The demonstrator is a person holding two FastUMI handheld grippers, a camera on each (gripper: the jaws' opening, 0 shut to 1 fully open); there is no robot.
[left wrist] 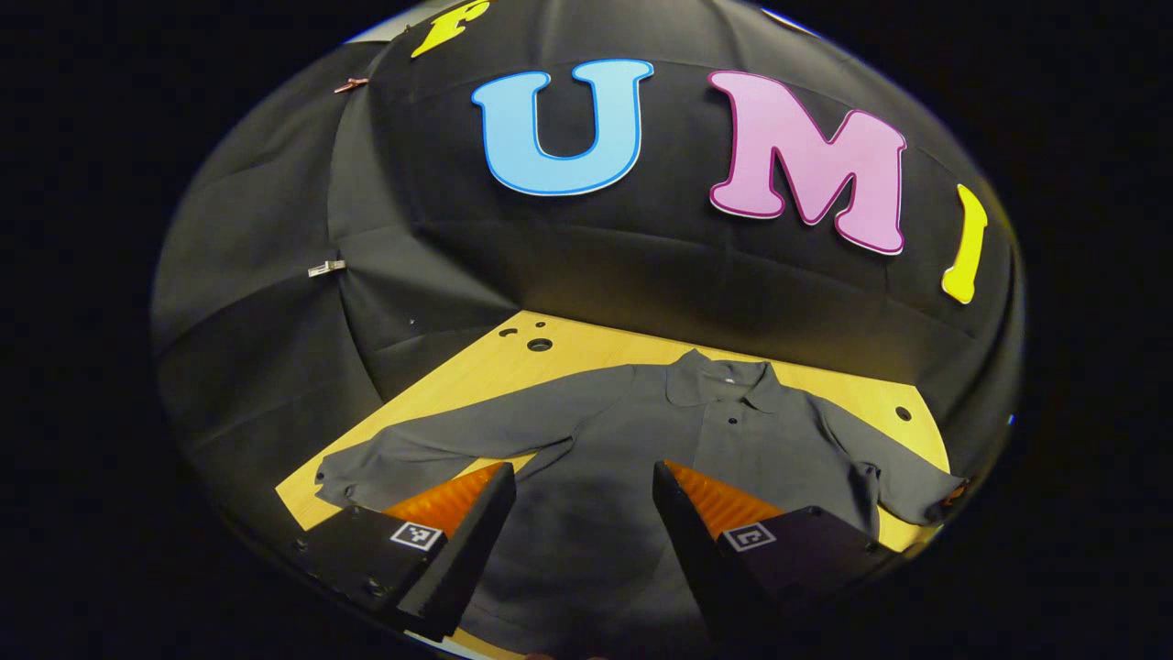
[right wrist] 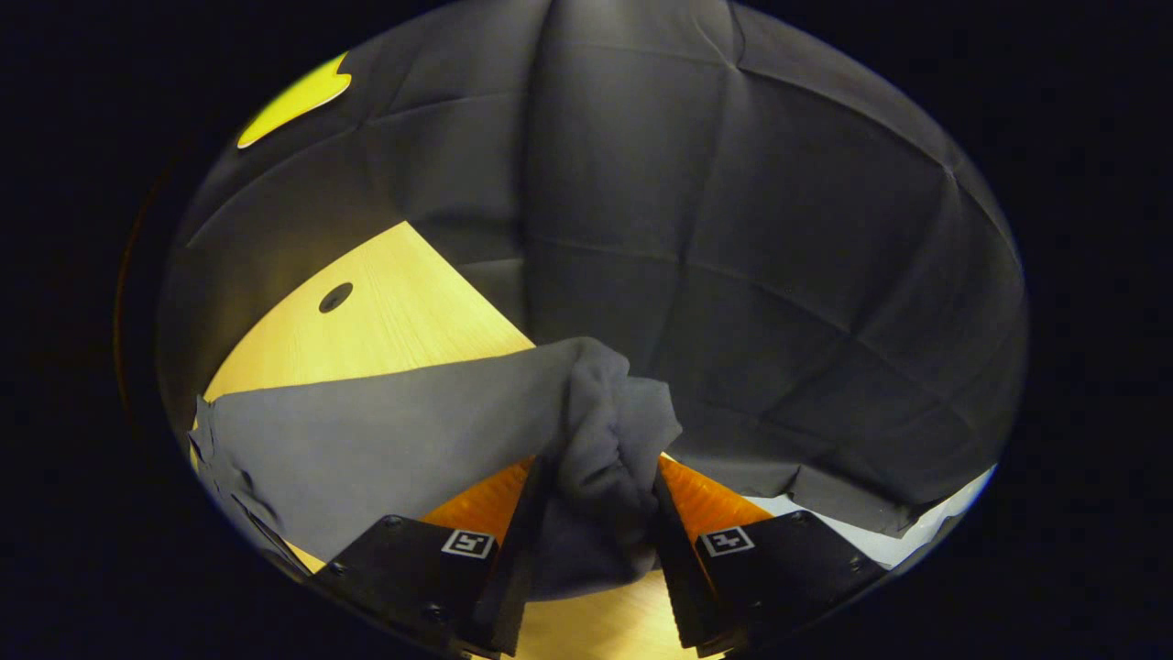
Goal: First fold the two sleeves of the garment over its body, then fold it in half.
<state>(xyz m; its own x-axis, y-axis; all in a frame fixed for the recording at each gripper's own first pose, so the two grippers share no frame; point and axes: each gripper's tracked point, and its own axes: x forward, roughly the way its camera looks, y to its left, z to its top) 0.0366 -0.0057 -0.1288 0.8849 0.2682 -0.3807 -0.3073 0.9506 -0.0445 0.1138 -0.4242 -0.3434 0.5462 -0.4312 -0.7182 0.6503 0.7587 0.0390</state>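
A dark grey long-sleeved shirt lies flat on the wooden table, collar at the far side. Its left sleeve is spread out to the left. The right sleeve reaches towards the table's right edge. My left gripper hovers open over the shirt's lower body, nothing between its fingers. In the right gripper view, my right gripper is shut on the bunched end of the sleeve, lifted a little off the table. The rest of that sleeve stretches away to the left.
Black cloth walls close in the table at the back and on both sides. The tabletop has round holes near its far corners. A pale strip of floor shows past the table's right edge.
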